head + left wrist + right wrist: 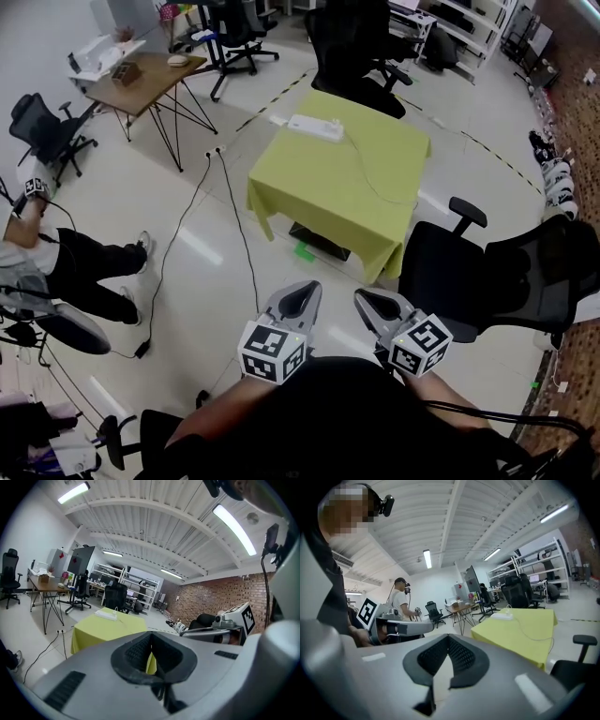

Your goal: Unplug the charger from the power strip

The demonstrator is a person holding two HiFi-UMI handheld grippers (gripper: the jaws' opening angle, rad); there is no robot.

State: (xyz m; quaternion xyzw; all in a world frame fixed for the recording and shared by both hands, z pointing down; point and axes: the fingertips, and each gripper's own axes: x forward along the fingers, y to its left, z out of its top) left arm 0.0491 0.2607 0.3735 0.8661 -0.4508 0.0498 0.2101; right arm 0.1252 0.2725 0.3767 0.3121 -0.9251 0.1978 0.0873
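Observation:
A white power strip (316,127) lies near the far edge of the yellow-green table (328,202). A small white charger (336,125) stands plugged in at its right end, and its thin white cable (375,183) trails across the cloth. Both grippers hang low in the head view, well short of the table: the left gripper (298,302) and the right gripper (380,305), side by side, both shut with nothing held. The left gripper view shows its gripper (151,639) aimed toward the table (101,627) and the strip (107,615). From the right gripper (447,641) the strip (505,616) is seen far off.
A black office chair (506,272) stands at the table's near right corner and another (361,47) behind it. A wooden desk (150,80) is at the far left. A seated person (75,272) is at the left. Cables (187,206) run over the floor.

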